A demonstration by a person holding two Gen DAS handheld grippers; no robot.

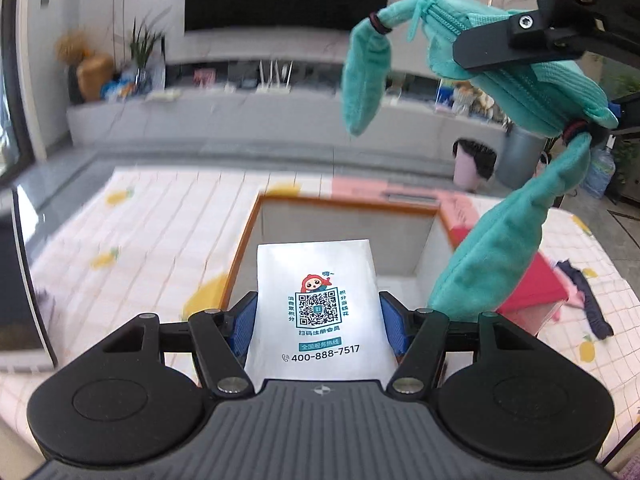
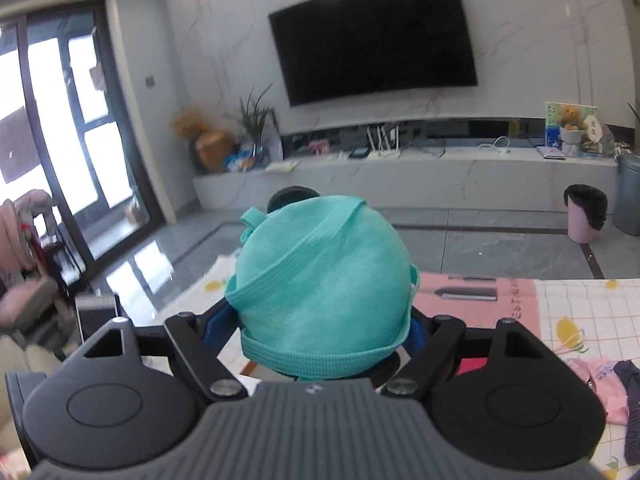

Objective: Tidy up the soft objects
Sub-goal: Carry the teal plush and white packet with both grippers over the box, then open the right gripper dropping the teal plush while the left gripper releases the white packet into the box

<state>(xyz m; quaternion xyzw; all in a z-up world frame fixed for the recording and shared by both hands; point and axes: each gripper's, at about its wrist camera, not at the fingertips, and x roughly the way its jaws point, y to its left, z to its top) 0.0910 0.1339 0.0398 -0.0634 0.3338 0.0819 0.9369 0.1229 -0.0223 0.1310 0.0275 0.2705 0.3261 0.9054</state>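
Teal plush pouch fills our right gripper; our left gripper pinches a white packet, probably above the box ahead; we lower slowly.

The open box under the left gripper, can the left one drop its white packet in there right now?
Probably yes. The left gripper holds the white packet right over the open box, whose visible interior looks bare; the teal plush pouch hangs off to the right.
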